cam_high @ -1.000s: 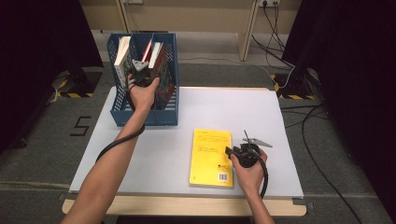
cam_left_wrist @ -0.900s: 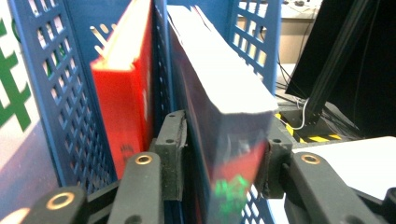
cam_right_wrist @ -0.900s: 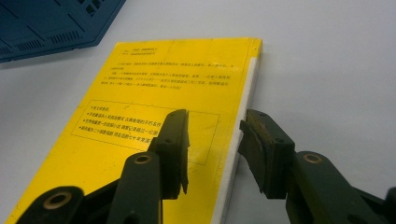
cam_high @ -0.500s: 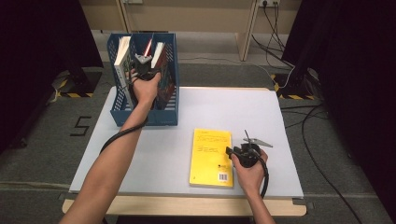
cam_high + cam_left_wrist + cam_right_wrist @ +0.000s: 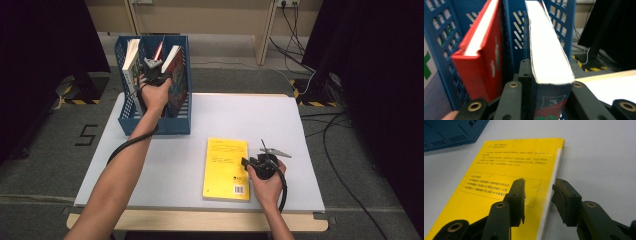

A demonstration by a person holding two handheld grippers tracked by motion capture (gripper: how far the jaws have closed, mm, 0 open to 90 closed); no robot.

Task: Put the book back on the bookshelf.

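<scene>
A blue file holder (image 5: 165, 125) stands at the table's far left with books upright in it. My left gripper (image 5: 150, 67) reaches into it. Its jaws have just been closing, and in the left gripper view my left gripper (image 5: 549, 75) now presses both sides of a thick dark-covered book (image 5: 546, 50). A red book (image 5: 481, 50) leans beside it. A yellow book (image 5: 225, 165) lies flat near the front. My right gripper (image 5: 250, 161) hovers open over its right edge. In the right gripper view my right gripper (image 5: 539, 186) straddles the yellow book (image 5: 506, 165) without touching it.
A white-paged book (image 5: 131, 60) stands in the holder's left slot. The white table (image 5: 240, 115) has bare surface between the holder and the yellow book. Cables (image 5: 345, 165) run over the floor at the right, and dark curtains hang on both sides.
My left hand has edged slightly deeper into the holder, and the red book beside it has shifted a little. The right hand and the yellow book have not moved.
</scene>
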